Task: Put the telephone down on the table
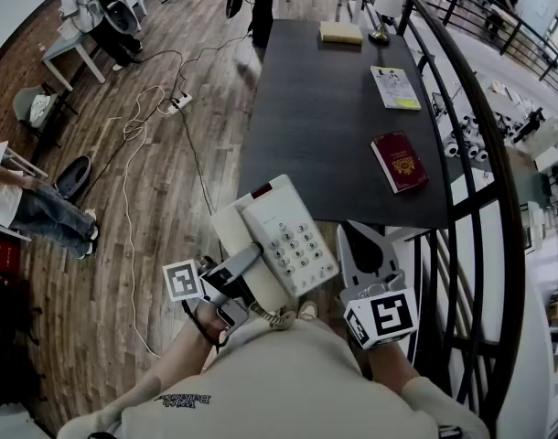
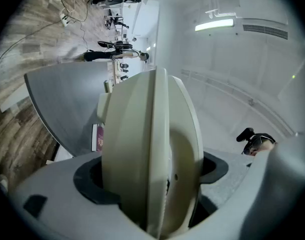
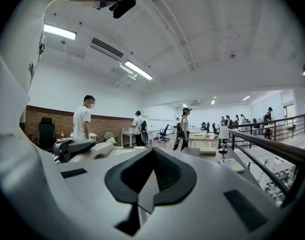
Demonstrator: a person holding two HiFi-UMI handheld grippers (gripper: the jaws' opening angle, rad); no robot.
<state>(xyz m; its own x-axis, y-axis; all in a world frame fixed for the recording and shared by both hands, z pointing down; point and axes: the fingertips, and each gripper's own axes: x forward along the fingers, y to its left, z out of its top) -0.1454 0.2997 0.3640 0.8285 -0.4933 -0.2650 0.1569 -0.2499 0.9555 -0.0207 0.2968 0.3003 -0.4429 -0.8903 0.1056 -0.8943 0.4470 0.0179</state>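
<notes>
One end of the phone (image 1: 288, 236) sits clamped in your left hand-held gripper (image 1: 247, 263), so it may lever out before the bench (image 1: 325, 126); right hand-held gripper (image 1: 357, 240) shut, empty.

Cream-white push-button telephone (image 1: 281, 238), keypad facing up, handset (image 1: 226, 233) in its cradle along the left side, small red patch at the far end, coiled cord (image 1: 275, 317) hanging off the near edge. Clamped at that near edge in the left hand-held gripper (image 1: 245, 268), tilted, at the near left corner of the dark tabletop (image 1: 320, 117), not set down.
</notes>
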